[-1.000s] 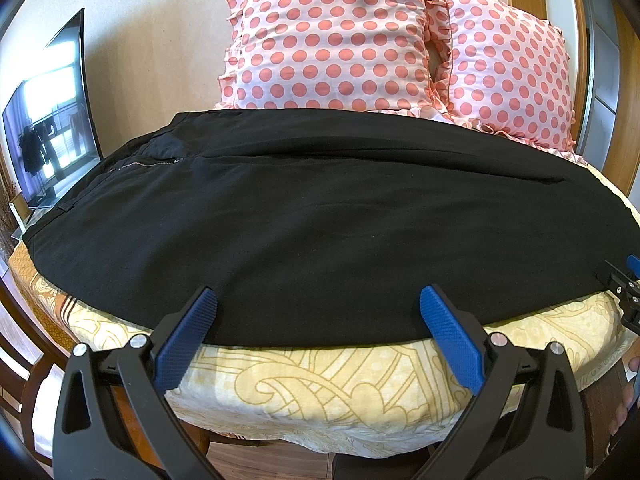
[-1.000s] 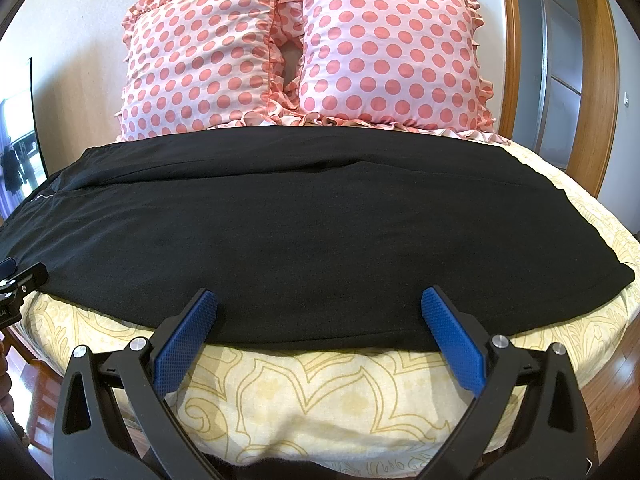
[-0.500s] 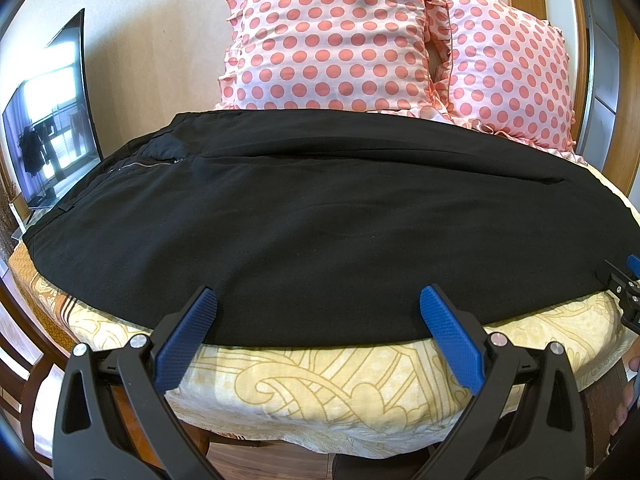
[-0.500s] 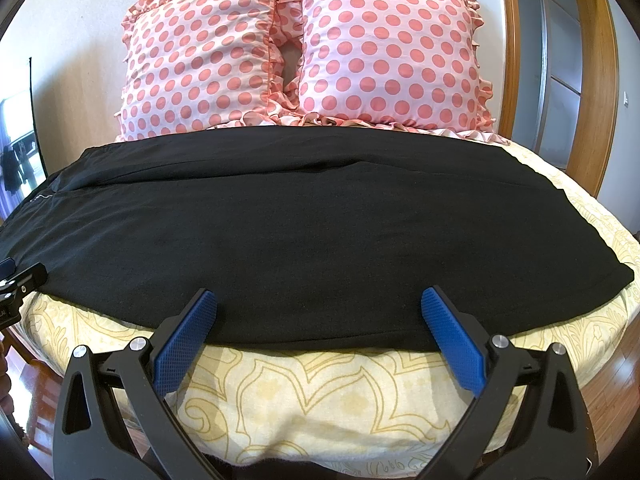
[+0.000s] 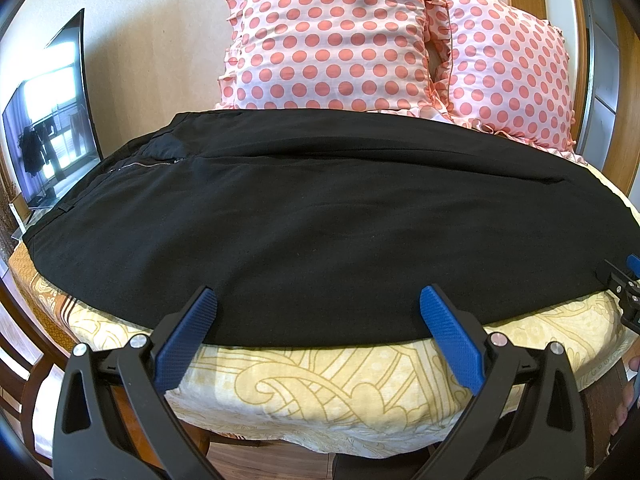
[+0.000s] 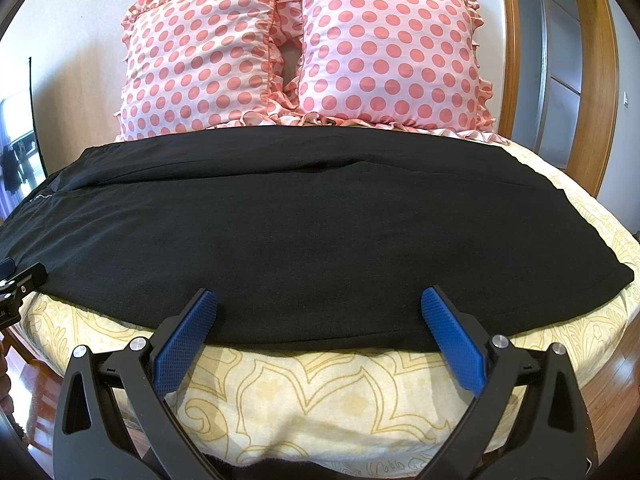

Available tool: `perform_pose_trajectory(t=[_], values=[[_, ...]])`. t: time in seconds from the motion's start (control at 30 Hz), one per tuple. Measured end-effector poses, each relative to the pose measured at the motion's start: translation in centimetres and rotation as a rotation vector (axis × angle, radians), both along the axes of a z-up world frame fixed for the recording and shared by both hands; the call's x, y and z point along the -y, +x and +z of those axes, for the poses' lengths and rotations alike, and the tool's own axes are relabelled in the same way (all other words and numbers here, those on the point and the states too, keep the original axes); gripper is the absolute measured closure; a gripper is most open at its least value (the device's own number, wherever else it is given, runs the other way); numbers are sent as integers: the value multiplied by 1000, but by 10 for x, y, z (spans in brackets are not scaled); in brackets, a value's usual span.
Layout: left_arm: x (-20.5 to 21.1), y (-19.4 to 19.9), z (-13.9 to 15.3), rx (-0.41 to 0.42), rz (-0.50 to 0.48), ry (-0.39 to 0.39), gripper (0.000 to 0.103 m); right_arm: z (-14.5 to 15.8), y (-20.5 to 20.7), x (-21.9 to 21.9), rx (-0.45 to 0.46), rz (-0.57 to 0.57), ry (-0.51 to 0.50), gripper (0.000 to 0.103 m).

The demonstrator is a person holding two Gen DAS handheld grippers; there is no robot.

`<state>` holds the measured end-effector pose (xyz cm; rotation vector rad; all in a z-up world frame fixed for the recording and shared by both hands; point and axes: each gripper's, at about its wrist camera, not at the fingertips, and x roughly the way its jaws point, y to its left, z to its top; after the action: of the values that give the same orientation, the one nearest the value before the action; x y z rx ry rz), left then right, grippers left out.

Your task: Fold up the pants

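Black pants lie spread flat across the bed, waist and zipper to the left, leg ends to the right. My left gripper is open and empty, its blue fingertips just above the pants' near edge. My right gripper is open and empty, also at the near edge, further right. Each gripper shows at the edge of the other's view: the right one in the left wrist view, the left one in the right wrist view.
A yellow patterned bedspread covers the bed. Two pink polka-dot pillows lean on the wall behind the pants. A TV screen stands at the left. A wooden door frame is at the right.
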<state>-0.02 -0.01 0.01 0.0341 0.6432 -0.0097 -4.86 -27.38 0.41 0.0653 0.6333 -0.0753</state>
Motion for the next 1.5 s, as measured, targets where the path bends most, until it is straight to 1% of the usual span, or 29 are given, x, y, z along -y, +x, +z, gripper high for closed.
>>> perform_pose_trajectory(t=[0.73,0.87,0.93,0.97,1.0,1.07,1.1,1.13,1.17,1.23,1.3,1.33,1.37,1.4,1.47,1.5], values=[[0,0,0,-6,-1,0,2,2,1,1,-1,1,-1,1],[3,4,2,-22,-5,2,2,3,2,2,-8,7,-2,1],[3,7,4,-30,-8,3,2,5,6,4,-32,22,-2,1],[2,8,6,-36,-11,2,2,10,11,8,-47,26,6,1],[1,12,9,-52,-24,-8,2,19,14,14,-35,21,19,1],[-2,7,11,-44,-34,-29,2,45,19,36,37,-21,46,1],[-9,9,20,-33,-53,-77,2,59,26,49,64,-58,56,1],[-12,11,25,-19,-56,-109,2,75,40,70,77,-114,75,1],[-15,12,28,-9,-57,-131,2,84,55,85,66,-156,92,1],[-21,18,37,25,-61,-196,2,96,97,125,16,-257,151,1],[-24,24,42,45,-72,-243,2,94,140,161,-52,-352,190,2],[-26,29,45,57,-85,-266,2,88,166,182,-99,-405,209,14],[-25,31,46,63,-88,-268,2,83,186,197,-134,-444,225,32],[-24,34,49,75,-92,-266,2,76,210,214,-181,-493,241,38],[-21,40,51,92,-99,-240,2,61,247,240,-257,-557,271,43],[-19,43,52,95,-101,-225,2,52,263,251,-291,-589,286,49]])
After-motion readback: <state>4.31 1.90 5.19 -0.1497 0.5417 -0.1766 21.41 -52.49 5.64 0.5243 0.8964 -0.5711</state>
